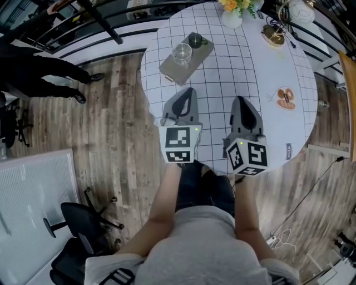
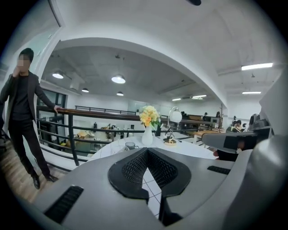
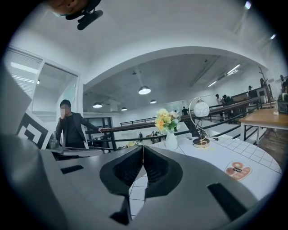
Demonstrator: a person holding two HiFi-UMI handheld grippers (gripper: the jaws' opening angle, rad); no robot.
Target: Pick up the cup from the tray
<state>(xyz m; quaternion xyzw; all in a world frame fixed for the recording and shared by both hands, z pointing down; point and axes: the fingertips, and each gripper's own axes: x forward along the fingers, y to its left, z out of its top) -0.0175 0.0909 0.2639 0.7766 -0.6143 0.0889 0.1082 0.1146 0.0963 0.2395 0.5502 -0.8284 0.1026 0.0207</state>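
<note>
A clear glass cup (image 1: pixel 182 54) stands on a grey-brown tray (image 1: pixel 169 69) at the far left of the round white gridded table (image 1: pixel 245 83). A small dark cup (image 1: pixel 195 39) sits on the same tray behind it. In the left gripper view the glass cup (image 2: pixel 131 146) shows small beyond the jaws. My left gripper (image 1: pixel 189 91) hovers over the table's near part, short of the tray, shut and empty. My right gripper (image 1: pixel 240 100) hangs level with it to the right, also shut with nothing held. Both point toward the far side of the table.
A white vase of yellow flowers (image 1: pixel 233 10) and a gold-based lamp (image 1: pixel 273 34) stand at the far edge. A doughnut-pattern coaster (image 1: pixel 286 98) lies at the right. A person in black (image 2: pixel 22 112) stands by the railing at the left. An office chair (image 1: pixel 78 222) is beside me.
</note>
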